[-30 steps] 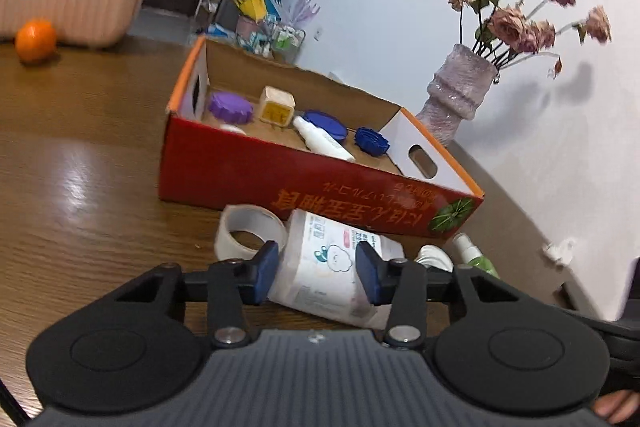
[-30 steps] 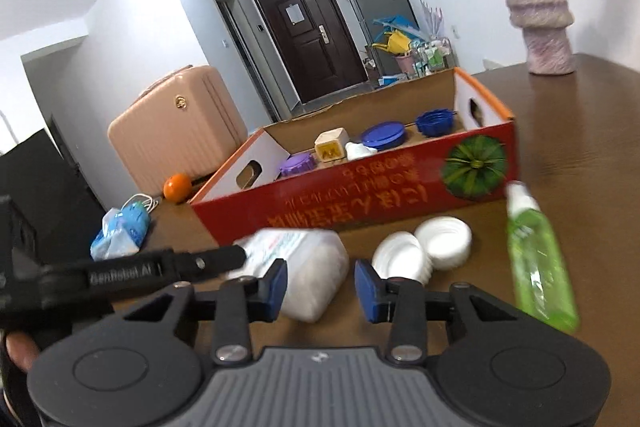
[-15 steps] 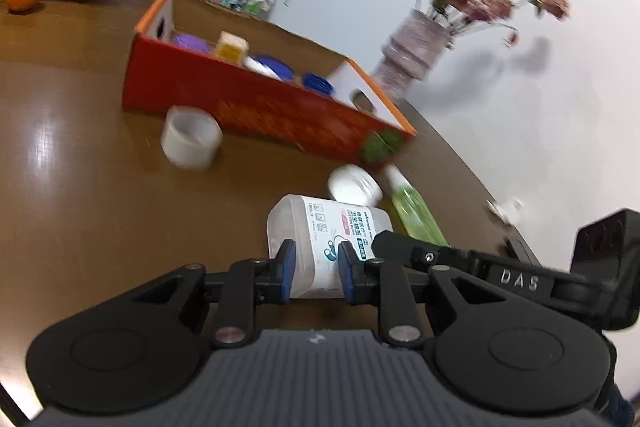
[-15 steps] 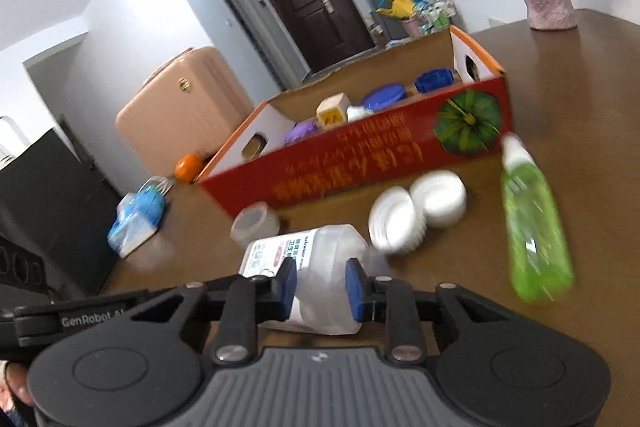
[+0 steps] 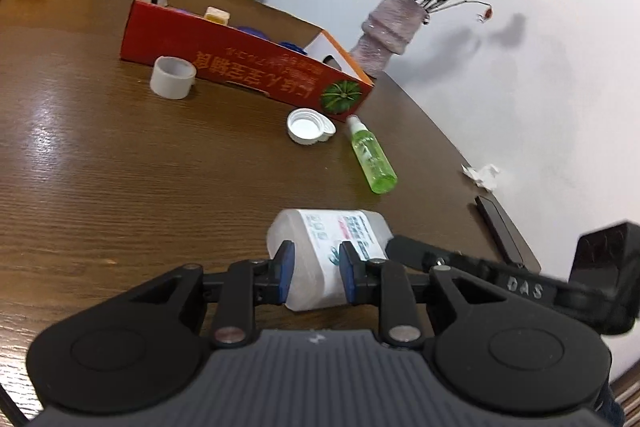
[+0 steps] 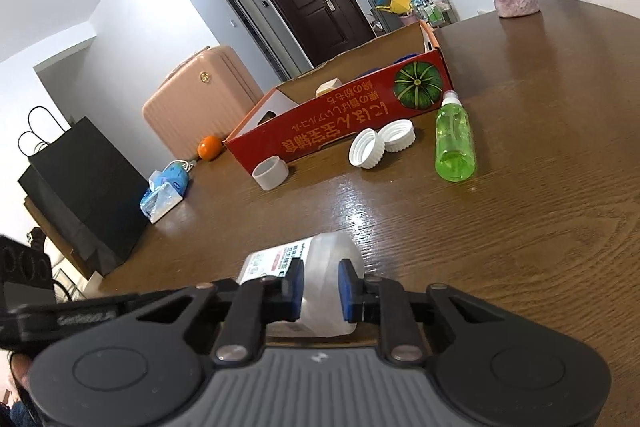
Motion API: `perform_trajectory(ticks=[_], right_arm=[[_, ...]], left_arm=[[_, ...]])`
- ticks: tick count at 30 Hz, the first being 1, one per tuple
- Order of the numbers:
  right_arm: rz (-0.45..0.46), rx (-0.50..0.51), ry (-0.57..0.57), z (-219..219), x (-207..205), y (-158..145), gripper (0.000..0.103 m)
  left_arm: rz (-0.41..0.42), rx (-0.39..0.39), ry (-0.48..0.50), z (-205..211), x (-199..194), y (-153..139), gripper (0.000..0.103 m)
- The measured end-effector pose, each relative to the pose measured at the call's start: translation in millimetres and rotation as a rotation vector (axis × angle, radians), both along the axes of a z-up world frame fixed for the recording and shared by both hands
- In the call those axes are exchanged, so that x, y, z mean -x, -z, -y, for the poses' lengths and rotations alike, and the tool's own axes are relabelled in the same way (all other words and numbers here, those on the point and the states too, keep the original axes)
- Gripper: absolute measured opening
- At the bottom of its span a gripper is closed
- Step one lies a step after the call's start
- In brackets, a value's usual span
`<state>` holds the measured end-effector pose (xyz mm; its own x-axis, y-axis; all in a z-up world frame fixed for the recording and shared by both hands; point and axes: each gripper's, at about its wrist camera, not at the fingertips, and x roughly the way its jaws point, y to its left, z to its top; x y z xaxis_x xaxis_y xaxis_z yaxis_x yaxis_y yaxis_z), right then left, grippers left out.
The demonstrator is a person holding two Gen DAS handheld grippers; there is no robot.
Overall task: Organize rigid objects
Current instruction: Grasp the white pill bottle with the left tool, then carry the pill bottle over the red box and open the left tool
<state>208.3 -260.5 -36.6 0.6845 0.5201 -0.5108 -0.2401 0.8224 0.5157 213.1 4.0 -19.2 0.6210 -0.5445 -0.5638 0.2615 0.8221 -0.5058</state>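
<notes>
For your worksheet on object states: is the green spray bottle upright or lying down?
Lying down: the green spray bottle rests lengthwise on the table.

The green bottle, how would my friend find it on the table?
Find the long red box on the brown table. By its pumpkin-picture end lies the green bottle with a white top. The two white caps beside it are round and flat.

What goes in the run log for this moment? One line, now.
left tool: shut on clear container | right tool: shut on clear container | box: apart, ahead | green bottle: lying on table
</notes>
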Motion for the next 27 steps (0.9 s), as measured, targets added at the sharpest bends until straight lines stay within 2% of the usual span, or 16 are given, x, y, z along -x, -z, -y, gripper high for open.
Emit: perform_trajectory(ticks=[7, 11, 13, 20, 23, 27], right_arm=[[0.001, -0.022, -0.004, 0.5, -2.0, 2.6, 0.019], [-0.013, -0.074, 0.006, 8.3, -8.6, 8.6, 0.02], [-0.029, -0.098, 0.01, 11.8, -13.4, 9.8, 0.019], [0.025, -0.066, 0.054, 13.6, -41.0, -3.3, 0.019], [0.074, -0.051, 0.059, 16.6, -66.2, -22.9, 0.019], [0.146, -0.014, 0.072, 21.9, -122.0, -54.5, 0.019]], left_arm=[[-0.016, 0.019, 0.009, 2.4, -9.8, 5.9, 0.027], [-0.064, 0.104, 0.005, -6.4, -19.8, 13.3, 0.026], [-0.077, 0.122, 0.001, -7.0, -24.6, 13.5, 0.026], [-0.01, 0.1, 0.009, 8.5, -63.7, -7.4, 0.026], [0.041, 0.096, 0.019, 14.9, -96.4, -28.2, 0.026], [0.109, 0.105, 0.026, 25.5, -158.0, -55.9, 0.027]])
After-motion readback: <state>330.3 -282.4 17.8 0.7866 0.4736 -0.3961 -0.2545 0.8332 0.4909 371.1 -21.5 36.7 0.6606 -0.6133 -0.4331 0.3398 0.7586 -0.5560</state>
